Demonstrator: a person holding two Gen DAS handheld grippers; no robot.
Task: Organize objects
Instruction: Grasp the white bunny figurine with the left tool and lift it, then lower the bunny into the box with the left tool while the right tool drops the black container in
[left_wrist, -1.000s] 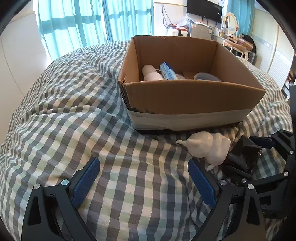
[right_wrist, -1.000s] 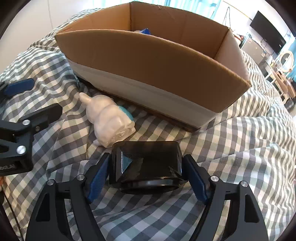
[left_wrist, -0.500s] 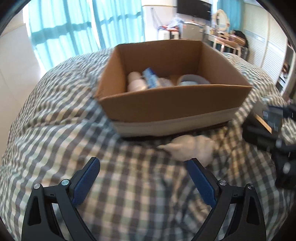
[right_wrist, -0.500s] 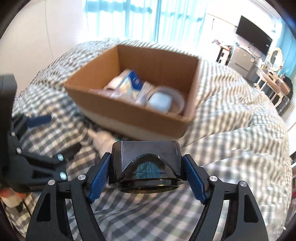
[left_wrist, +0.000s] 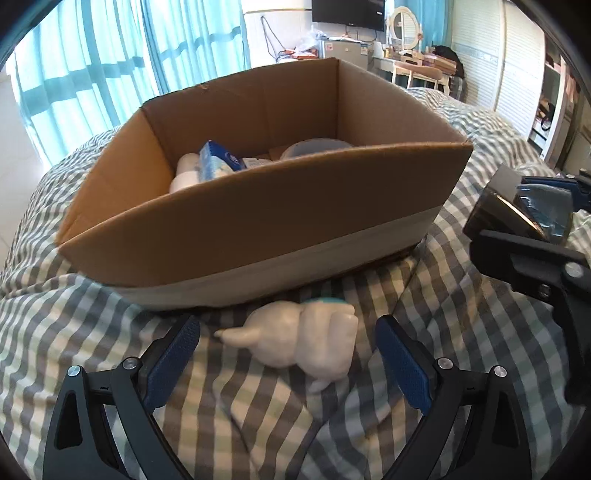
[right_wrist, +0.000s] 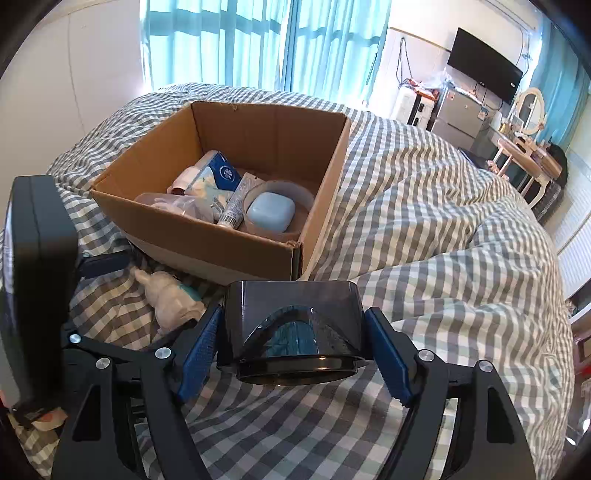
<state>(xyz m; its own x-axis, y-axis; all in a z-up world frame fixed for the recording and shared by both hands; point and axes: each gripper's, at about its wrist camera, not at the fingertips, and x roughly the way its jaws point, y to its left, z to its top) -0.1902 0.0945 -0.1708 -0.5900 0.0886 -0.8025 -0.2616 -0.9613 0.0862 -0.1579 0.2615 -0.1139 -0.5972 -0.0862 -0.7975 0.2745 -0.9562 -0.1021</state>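
Cardboard box (right_wrist: 207, 236) with blue case (right_wrist: 270, 212)

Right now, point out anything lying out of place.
The white figurine lies tipped on its side on the bedspread, outside the box, between the open left gripper's fingers. The box's near corner looks torn.
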